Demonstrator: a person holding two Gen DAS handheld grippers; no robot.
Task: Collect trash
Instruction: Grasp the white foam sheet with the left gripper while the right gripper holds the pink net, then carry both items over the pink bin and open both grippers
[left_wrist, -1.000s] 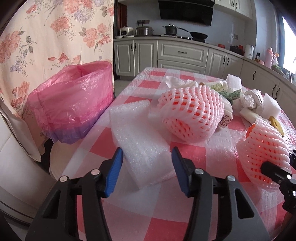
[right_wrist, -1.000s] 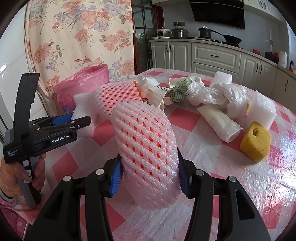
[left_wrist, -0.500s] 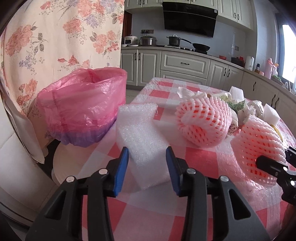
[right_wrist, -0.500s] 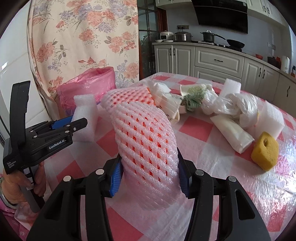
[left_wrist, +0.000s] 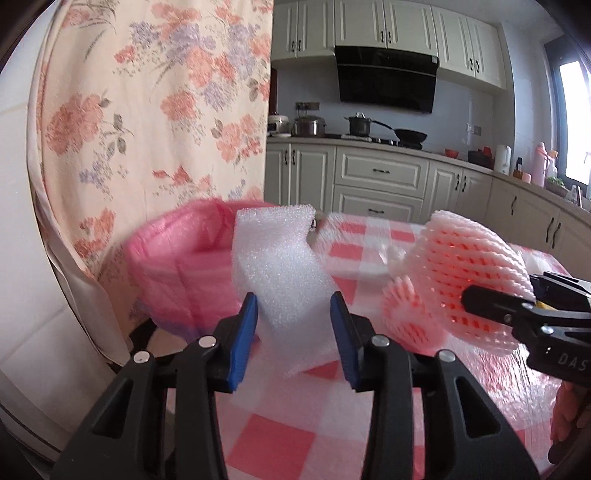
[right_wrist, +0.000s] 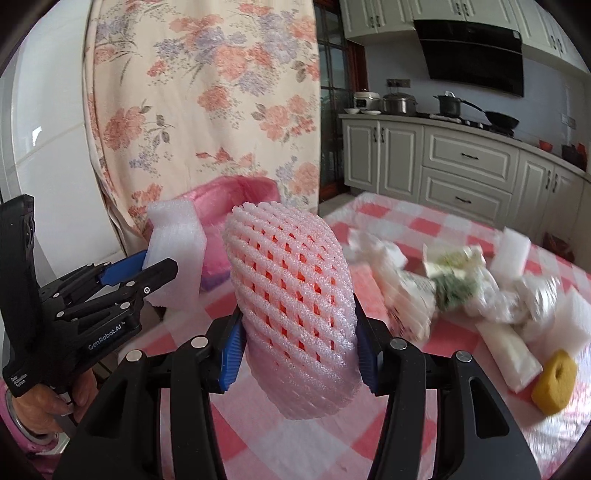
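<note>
My left gripper (left_wrist: 293, 299) is shut on a white foam sheet (left_wrist: 273, 258), held up off the checked table in front of the pink-bagged trash bin (left_wrist: 184, 266). My right gripper (right_wrist: 297, 317) is shut on a pink foam fruit net (right_wrist: 291, 288), also lifted clear of the table. In the right wrist view the left gripper (right_wrist: 159, 260) with its white foam sheet (right_wrist: 177, 236) is at the left, next to the trash bin (right_wrist: 236, 192). In the left wrist view the right gripper (left_wrist: 498, 291) and its fruit net (left_wrist: 472, 269) are at the right.
A second pink foam net (left_wrist: 406, 321) lies on the red-and-white checked table (right_wrist: 258, 424). A pile of wrappers and foam pieces (right_wrist: 461, 288) and a yellow sponge (right_wrist: 554, 384) lie at the right. A floral curtain (right_wrist: 203, 92) hangs behind the bin.
The left gripper closed on the white foam sheet and lifted it off the table. Both grippers rose and moved toward the pink bin, the right still gripping its net.
</note>
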